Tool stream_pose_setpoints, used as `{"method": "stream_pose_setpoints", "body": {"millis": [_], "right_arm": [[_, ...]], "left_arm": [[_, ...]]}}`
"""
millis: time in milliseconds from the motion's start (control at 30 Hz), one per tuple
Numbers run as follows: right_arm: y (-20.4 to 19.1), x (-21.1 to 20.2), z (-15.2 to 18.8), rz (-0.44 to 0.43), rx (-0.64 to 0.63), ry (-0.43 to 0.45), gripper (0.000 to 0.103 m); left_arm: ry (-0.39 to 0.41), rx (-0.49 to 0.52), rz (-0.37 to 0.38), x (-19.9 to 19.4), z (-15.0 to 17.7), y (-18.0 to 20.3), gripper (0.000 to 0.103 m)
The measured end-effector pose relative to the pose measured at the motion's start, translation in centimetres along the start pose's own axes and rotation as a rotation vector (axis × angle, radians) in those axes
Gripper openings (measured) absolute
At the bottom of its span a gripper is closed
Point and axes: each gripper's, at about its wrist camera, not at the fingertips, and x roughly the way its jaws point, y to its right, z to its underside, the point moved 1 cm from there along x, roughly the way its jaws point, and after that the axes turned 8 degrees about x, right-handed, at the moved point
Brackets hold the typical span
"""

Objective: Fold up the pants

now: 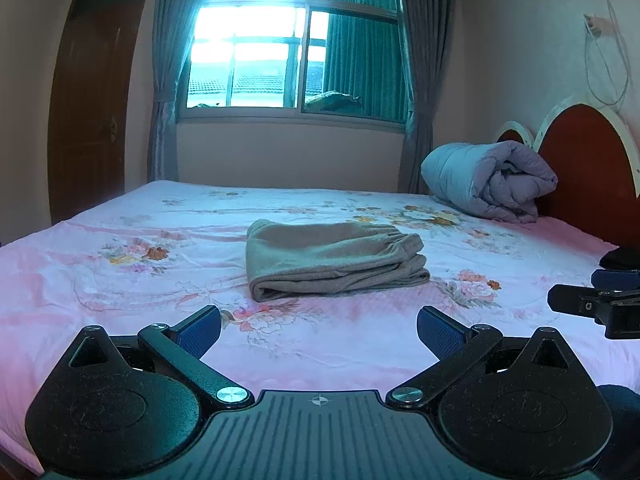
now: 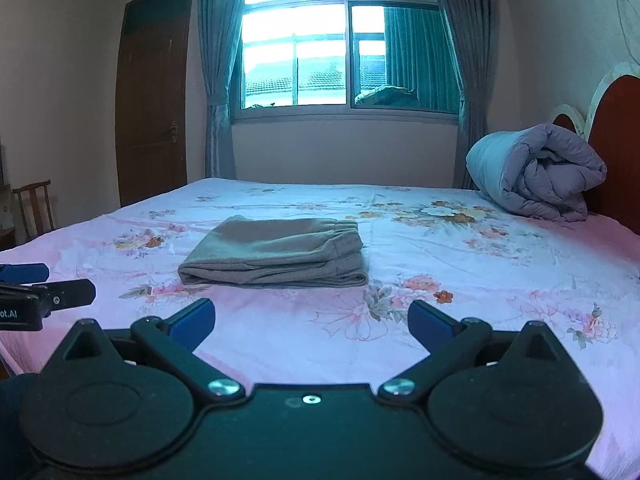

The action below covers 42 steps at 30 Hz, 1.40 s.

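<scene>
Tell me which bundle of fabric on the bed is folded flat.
The grey-brown pants mid-bed, folded flat in layers; the lilac quilt by the headboard is rolled up.

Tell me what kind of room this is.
A bedroom in a home, most likely. A bed with a flowered sheet fills the view, a rolled quilt lies by the headboard, and folded pants sit on the sheet under a curtained window.

Pants (image 1: 334, 260) plain grey-brown, on bedsheet (image 1: 120, 280): pink-white, floral print, orange and pink blooms. Beyond pants, right: quilt (image 1: 486, 180) lilac-grey, headboard (image 1: 588, 164) red-brown, white-edged. Left: door (image 1: 94, 92) dark brown. Gripper pads (image 1: 202, 330) blue.
</scene>
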Motion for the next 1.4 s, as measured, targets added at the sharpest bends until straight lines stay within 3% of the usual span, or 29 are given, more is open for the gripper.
{"method": "stream_pose_setpoints", "body": {"millis": [1400], "right_arm": [[-0.11, -0.12, 0.08, 0.001, 0.001, 0.006, 0.097]], "left_arm": [[-0.005, 0.01, 0.003, 0.04, 0.09, 0.26, 0.103]]}}
